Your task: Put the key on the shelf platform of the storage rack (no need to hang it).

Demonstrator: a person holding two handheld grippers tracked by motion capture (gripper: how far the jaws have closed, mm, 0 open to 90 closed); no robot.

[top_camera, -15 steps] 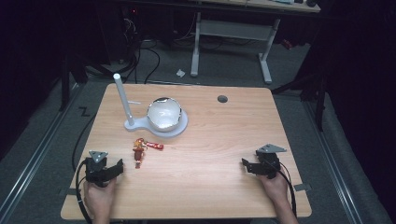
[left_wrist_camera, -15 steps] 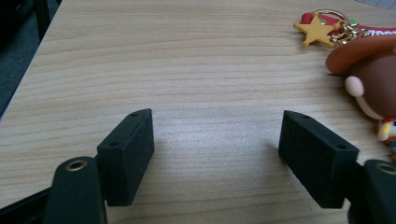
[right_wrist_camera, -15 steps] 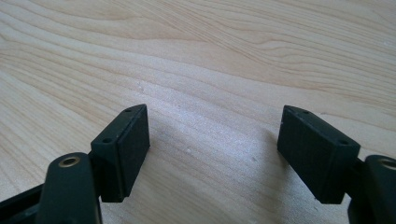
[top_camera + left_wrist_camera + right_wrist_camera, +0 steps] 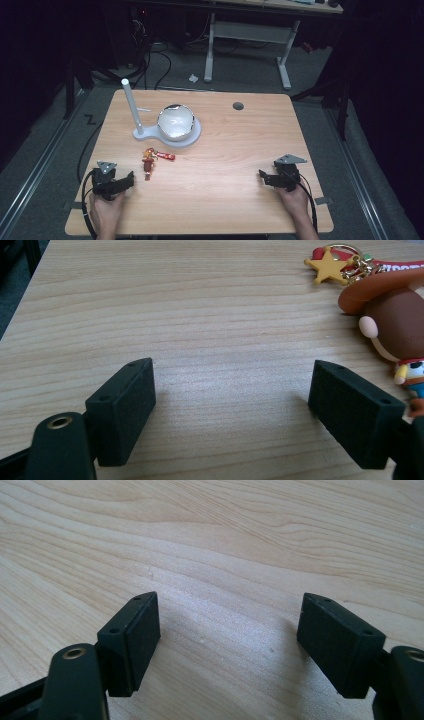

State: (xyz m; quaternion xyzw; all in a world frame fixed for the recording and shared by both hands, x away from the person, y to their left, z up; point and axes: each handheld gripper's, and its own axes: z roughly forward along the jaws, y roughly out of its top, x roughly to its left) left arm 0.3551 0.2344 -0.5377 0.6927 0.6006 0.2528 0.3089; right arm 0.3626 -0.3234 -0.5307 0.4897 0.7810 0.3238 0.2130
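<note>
The left gripper sits at the lower left of the high view, jaws spread wide with nothing between them, resting low over the table. The right gripper, lower right, is likewise wide and empty.

The likely thing to pick up is the keychain, just left of centre in the high view and near the left gripper. In the left gripper view it fills the right edge: a small rubbery cowboy figure, a yellow star charm and a metal ring. It looks light, soft and not fragile; the loose charms would dangle. The figure's body seems the surest hold.

Counted: one keychain, one shiny bowl on one white stand with an upright post, two grippers.
</note>
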